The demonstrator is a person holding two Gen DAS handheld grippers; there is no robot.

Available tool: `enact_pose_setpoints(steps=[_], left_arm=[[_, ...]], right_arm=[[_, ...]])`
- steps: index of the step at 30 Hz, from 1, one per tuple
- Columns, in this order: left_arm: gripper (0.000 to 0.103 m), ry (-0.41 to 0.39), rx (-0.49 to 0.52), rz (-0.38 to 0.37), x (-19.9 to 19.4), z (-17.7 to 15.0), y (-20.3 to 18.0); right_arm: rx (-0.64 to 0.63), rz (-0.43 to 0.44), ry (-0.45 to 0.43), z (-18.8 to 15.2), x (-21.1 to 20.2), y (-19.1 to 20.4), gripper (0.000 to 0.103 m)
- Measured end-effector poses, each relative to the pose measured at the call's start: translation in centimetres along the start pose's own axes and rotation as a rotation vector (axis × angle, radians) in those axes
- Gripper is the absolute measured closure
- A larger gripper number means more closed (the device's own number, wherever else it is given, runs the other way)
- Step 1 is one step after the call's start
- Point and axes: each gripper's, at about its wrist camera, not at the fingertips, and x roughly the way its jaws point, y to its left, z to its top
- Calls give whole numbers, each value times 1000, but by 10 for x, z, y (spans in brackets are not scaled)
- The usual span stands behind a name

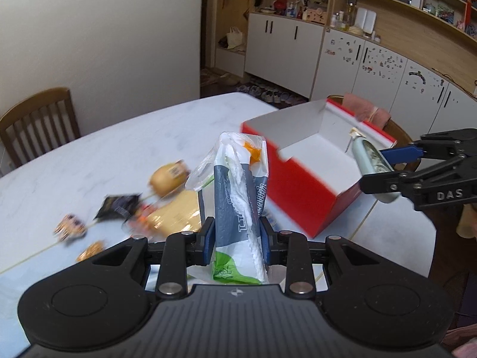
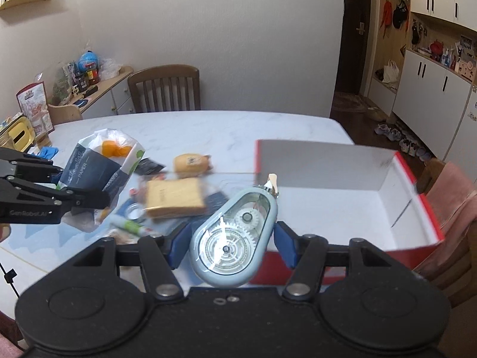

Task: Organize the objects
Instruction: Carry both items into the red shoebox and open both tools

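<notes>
Plastic tissue pack (image 1: 238, 197), soft and crinkly, is clamped in the left gripper (image 1: 237, 238), held up above the tabletop (image 1: 89, 155) just beside the box (image 1: 310, 191). Judged light and squashy; wrapper looks slippery, so a grip across the middle of the pack seems best, not the loose open top. Right gripper (image 2: 229, 244) has its fingers (image 2: 179, 246) closed on a tape dispenser (image 2: 235, 235), pale blue hard shell, clear window, gears showing. Rigid and light, probably smooth; take it by the flat sides, keep off the thin tip. It hangs at the box's near edge, tip pointing in. Box is red outside, white inside, lid flap up; nothing seen inside it. On the tabletop: bread slice (image 2: 176, 198), bun (image 2: 190, 164), dark packet (image 2: 149, 166), glue stick (image 2: 128, 225), a few blurred wrapped snacks (image 1: 70, 226).
</notes>
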Motion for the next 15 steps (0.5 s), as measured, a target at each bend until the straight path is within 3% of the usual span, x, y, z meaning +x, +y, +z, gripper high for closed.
enact_pose_setpoints(steps=[7, 15], left_arm=[[74, 22, 36, -14, 40, 38, -60], [74, 105, 86, -36, 99, 79, -108]], right_arm=[[-9, 8, -7, 5, 7, -67, 43], [-4, 9, 22, 10, 30, -125, 43]])
